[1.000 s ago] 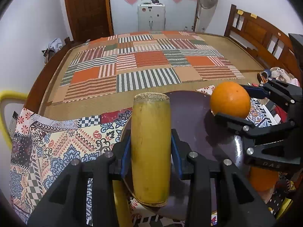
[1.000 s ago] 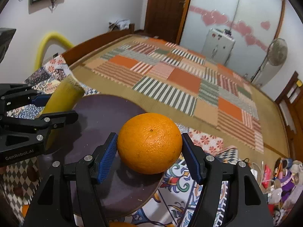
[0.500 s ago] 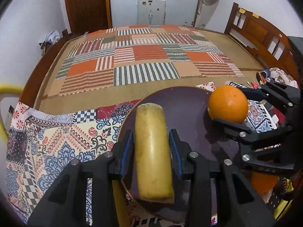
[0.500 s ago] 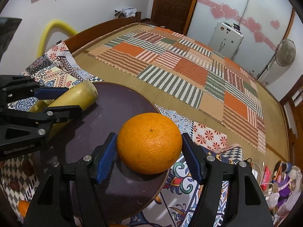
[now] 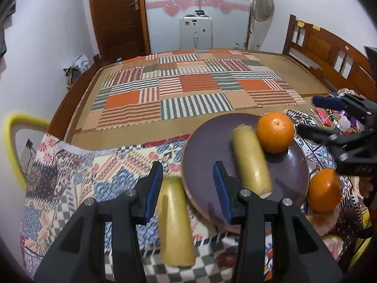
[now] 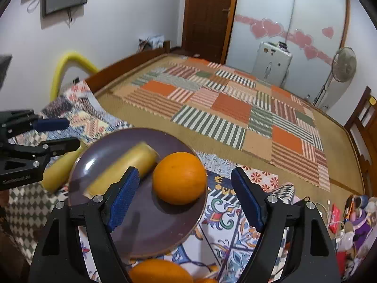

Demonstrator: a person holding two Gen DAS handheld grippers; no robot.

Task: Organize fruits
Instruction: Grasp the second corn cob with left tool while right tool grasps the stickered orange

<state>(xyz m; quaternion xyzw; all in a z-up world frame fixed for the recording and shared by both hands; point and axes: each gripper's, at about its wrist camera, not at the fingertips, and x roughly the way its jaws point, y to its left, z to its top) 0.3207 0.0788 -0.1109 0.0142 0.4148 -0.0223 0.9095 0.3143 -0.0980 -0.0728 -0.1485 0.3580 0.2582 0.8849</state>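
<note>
The dark plate (image 5: 202, 155) on the patterned cloth (image 5: 82, 165) holds one banana piece (image 5: 251, 160) and an orange (image 5: 275, 132), touching each other, so both are delivered. Both claws are spread and empty: the left gripper (image 5: 186, 188) straddles a second banana piece (image 5: 174, 219) beside the plate rim, so close squarely on its middle, while the right gripper (image 6: 183, 198) should reach for the loose orange (image 6: 160, 271) beneath it without nudging the plate

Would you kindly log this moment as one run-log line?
left gripper open | right gripper open | banana, orange on plate
</note>
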